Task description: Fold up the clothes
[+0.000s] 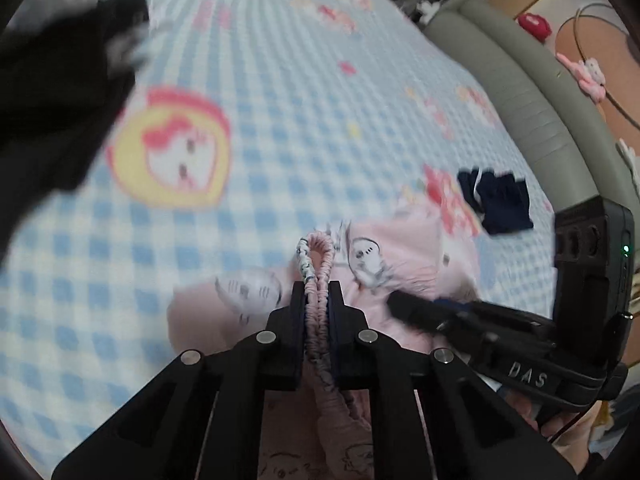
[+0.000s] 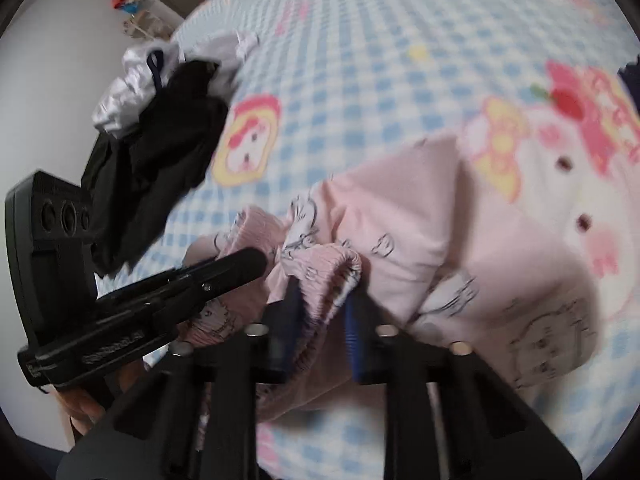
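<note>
Here, left gripper [image 1: 317,288] pinched tight on gathered waistband of pink garment [image 1: 400,264], lower centre of frame. Right gripper [image 2: 320,292] clamps same waistband. Garment's long axis runs toward lower right, over checked bedsheet [image 2: 360,60].

Only one bit of writing can be read. In the left wrist view, white letters "DAS" [image 1: 528,378] stand on the black body of the right gripper [image 1: 404,306], just below the black box with the small green light [image 1: 626,249]. In the right wrist view, the left gripper [image 2: 248,264] has a line of letters [image 2: 114,354] on its black side too, but they are too blurry to read. The pink clothes and the checked sheet show only cartoon drawings, no words.
</note>
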`<state>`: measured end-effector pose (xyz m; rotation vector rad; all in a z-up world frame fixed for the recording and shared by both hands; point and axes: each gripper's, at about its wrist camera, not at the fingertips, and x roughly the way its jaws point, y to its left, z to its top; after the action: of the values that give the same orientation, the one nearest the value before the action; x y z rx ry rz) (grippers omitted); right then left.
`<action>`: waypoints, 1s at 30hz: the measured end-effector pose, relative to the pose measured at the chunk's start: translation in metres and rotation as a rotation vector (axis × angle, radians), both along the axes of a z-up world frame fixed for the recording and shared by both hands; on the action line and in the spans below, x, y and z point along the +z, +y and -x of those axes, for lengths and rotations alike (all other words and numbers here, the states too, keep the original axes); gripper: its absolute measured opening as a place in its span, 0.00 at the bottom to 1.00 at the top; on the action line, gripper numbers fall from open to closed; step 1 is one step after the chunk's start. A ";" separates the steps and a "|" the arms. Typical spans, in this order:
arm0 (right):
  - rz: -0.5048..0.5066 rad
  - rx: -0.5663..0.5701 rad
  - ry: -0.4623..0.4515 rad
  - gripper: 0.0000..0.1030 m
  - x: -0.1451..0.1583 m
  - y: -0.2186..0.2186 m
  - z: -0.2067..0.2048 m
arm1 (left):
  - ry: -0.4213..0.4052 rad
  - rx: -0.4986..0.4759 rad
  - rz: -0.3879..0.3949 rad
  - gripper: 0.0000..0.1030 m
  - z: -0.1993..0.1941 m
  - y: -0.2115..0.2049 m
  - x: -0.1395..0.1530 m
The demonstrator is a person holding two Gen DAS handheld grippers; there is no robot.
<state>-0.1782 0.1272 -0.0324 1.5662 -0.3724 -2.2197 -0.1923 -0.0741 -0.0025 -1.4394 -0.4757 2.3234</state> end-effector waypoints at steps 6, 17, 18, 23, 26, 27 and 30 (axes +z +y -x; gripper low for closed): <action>-0.058 -0.165 0.374 0.07 0.143 0.048 0.032 | 0.377 0.138 -0.064 0.08 0.029 -0.025 0.181; 0.080 -0.225 0.906 0.08 0.364 0.088 -0.062 | 0.763 0.134 -0.087 0.09 -0.064 -0.006 0.350; 0.079 -0.225 0.921 0.08 0.369 0.087 -0.067 | 0.761 0.130 -0.102 0.09 -0.067 -0.007 0.353; 0.110 -0.222 0.960 0.08 0.388 0.089 -0.082 | 0.782 0.111 -0.133 0.09 -0.081 -0.014 0.365; 0.099 -0.221 0.961 0.08 0.393 0.096 -0.082 | 0.786 0.104 -0.114 0.09 -0.083 -0.006 0.368; 0.090 -0.222 0.955 0.08 0.392 0.098 -0.081 | 0.782 0.102 -0.104 0.09 -0.082 -0.003 0.369; 0.073 -0.225 0.924 0.08 0.387 0.102 -0.074 | 0.710 0.092 -0.071 0.09 -0.065 0.006 0.357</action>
<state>-0.1038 0.2292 0.3545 0.3494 -0.3371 -2.7587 -0.1269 -0.0686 0.3545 -0.4929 -0.4063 2.6420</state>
